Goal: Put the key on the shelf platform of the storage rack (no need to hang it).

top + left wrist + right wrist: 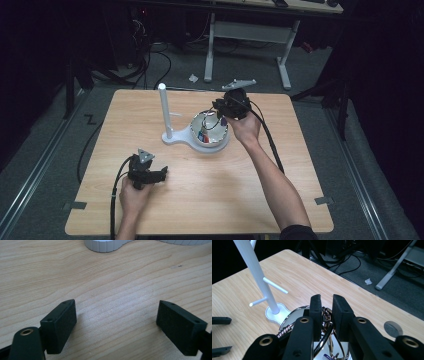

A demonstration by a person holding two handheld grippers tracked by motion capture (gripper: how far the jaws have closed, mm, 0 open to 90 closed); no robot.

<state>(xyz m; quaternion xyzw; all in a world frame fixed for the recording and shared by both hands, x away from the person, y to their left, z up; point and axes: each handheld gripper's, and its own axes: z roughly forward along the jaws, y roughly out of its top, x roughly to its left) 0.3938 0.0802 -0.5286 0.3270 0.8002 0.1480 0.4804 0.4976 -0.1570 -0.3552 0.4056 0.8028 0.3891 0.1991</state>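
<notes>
On the table (200,200), the white stand (165,112) has bare pegs; beside its base, the right gripper (220,111) pinches a bangle (327,330) over the bowl (211,142), hanging undone; left gripper (161,175) waits nearer, jaws spread, empty

Lab: dark room w/ floor cables (150,60), desk frame (250,35).

Table (200,200) of pale wood grain, smooth, matt. Stand (259,275) of white plastic, matt, base edge ribbed. Bowl (221,142) shiny inside, mirror-like metal. Chain (327,315) glossy metal, dark links. Pads (60,325) black, matt, finely rough like foam.
</notes>
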